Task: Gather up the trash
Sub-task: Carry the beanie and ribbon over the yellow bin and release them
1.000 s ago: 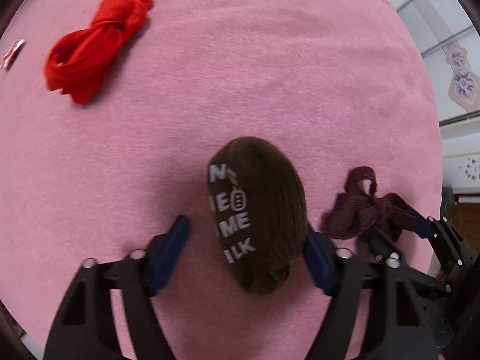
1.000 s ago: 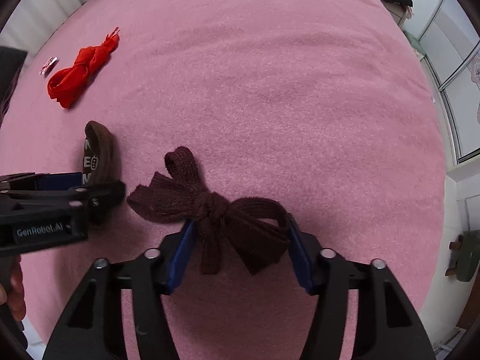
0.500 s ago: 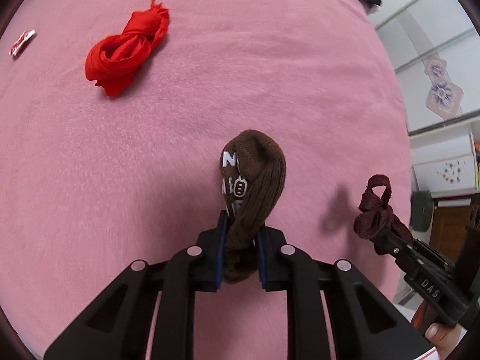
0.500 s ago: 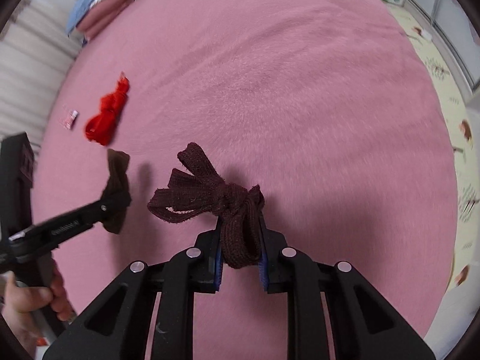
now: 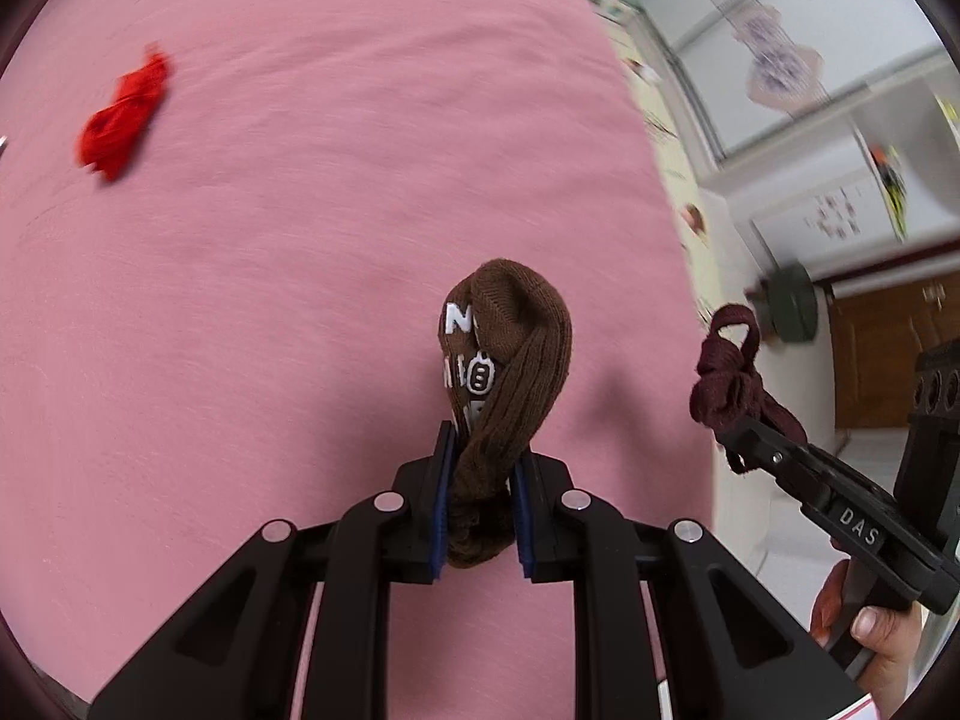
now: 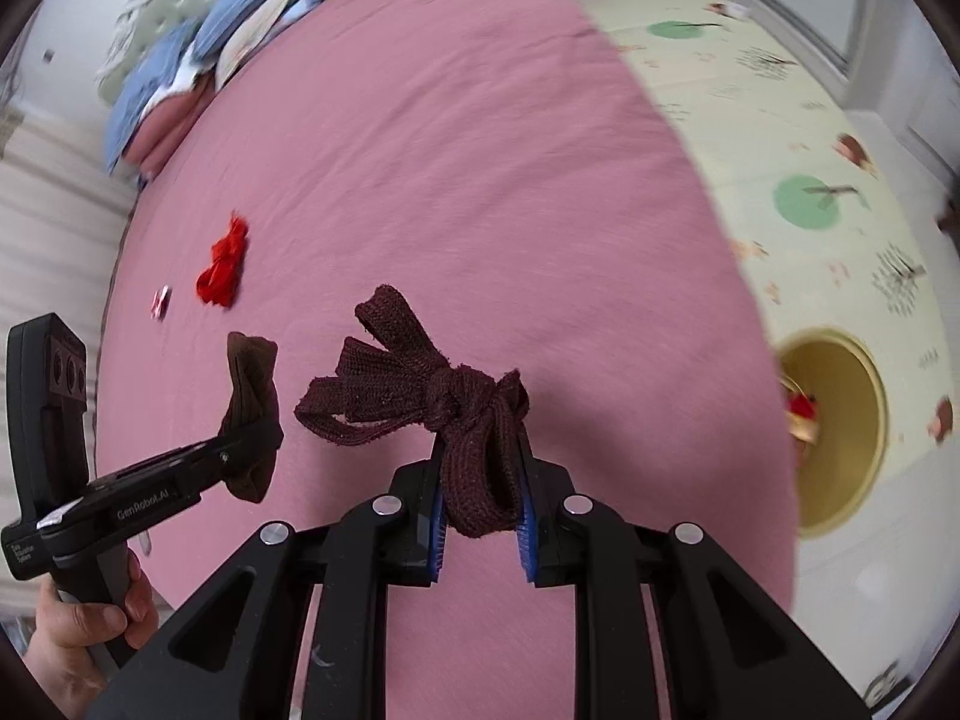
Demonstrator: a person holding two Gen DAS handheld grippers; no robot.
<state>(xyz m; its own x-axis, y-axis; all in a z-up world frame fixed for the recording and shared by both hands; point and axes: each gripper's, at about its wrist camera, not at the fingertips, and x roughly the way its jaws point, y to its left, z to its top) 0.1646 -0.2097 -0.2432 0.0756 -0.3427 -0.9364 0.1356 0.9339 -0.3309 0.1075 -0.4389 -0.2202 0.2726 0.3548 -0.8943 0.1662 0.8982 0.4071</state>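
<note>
Both grabs landed: my left gripper (image 5: 480, 510) just clamped the brown sock (image 5: 504, 372), right gripper (image 6: 480, 504) pinches the maroon knot (image 6: 456, 408), both lifted off the pink bed (image 6: 480, 150). Yellow bin (image 6: 840, 432), lower right, probably next.

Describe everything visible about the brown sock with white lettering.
The brown sock is ribbed knit, dark brown, with white printed letters on one side, only partly readable. It is bunched and folded over, so its rounded top stands above the left gripper, whose blue pads pinch its lower part. It hangs clear of the pink bedspread, touching nothing but the pads. In the right wrist view it shows as a narrow folded strip.
</note>
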